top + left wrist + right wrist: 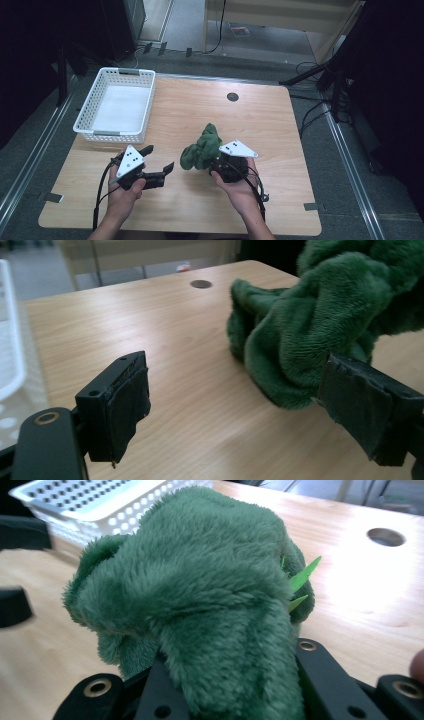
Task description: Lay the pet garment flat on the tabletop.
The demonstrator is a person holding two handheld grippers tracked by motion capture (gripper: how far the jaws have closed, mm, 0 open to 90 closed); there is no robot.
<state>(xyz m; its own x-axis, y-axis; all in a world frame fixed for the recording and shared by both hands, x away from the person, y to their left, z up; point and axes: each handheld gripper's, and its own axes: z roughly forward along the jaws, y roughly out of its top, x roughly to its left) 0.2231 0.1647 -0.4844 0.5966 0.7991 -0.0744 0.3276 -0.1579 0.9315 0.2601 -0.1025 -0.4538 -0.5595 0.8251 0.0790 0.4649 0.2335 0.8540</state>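
A green plush cloth lies bunched near the middle of the wooden table. My right gripper is shut on the cloth's near end; in the right gripper view the cloth bulges up from between the black jaws. My left gripper is open to the cloth's left, jaws wide apart with bare table between them. In the left gripper view the cloth lies just beyond the right jaw pad.
An empty white perforated basket stands at the table's back left. A round dark grommet hole sits near the far edge. Cables and dark stands crowd the floor to the right of the table.
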